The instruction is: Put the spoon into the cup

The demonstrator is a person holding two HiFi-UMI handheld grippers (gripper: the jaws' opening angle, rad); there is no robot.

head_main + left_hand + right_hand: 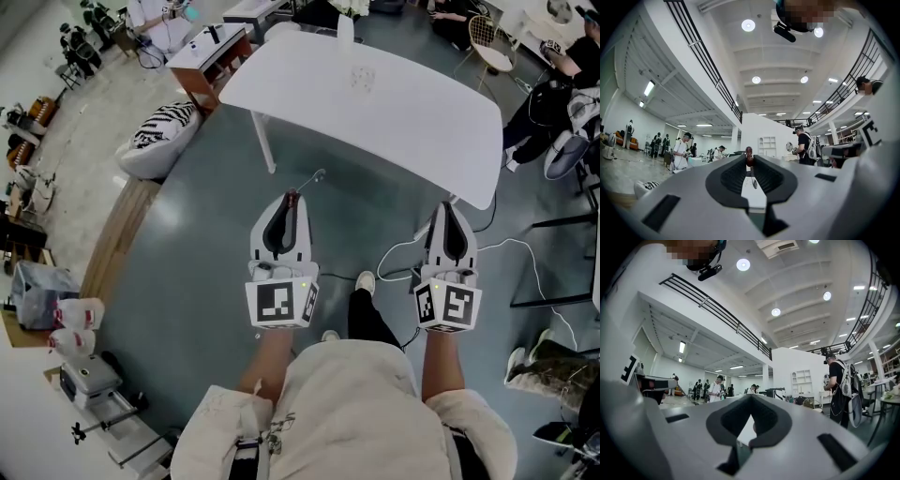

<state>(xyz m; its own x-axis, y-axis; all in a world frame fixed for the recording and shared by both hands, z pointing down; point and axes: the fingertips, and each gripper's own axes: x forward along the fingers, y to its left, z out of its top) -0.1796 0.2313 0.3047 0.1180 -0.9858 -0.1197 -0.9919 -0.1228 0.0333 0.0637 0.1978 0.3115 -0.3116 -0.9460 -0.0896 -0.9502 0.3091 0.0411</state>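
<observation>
My left gripper [292, 195] is shut on a spoon [307, 182]. The spoon's dark red handle end is pinched at the fingertips, and its thin metal stem and bowl reach out toward the white table [422, 122]. In the left gripper view the red handle [749, 156] sticks up between the jaw tips of the left gripper [749, 158], with the bowl [753, 183] hanging below. A faint clear cup [362, 79] stands on the far part of the table, well beyond both grippers. My right gripper [448, 206] is held beside the left one, its tips [751, 397] together with nothing between them.
A small white upright thing [346, 26] stands at the table's far edge. A zebra-striped cushion [161, 127] lies on the floor at the left. White cables [525, 248] trail across the floor at the right. People and chairs [492, 42] surround the table's far side.
</observation>
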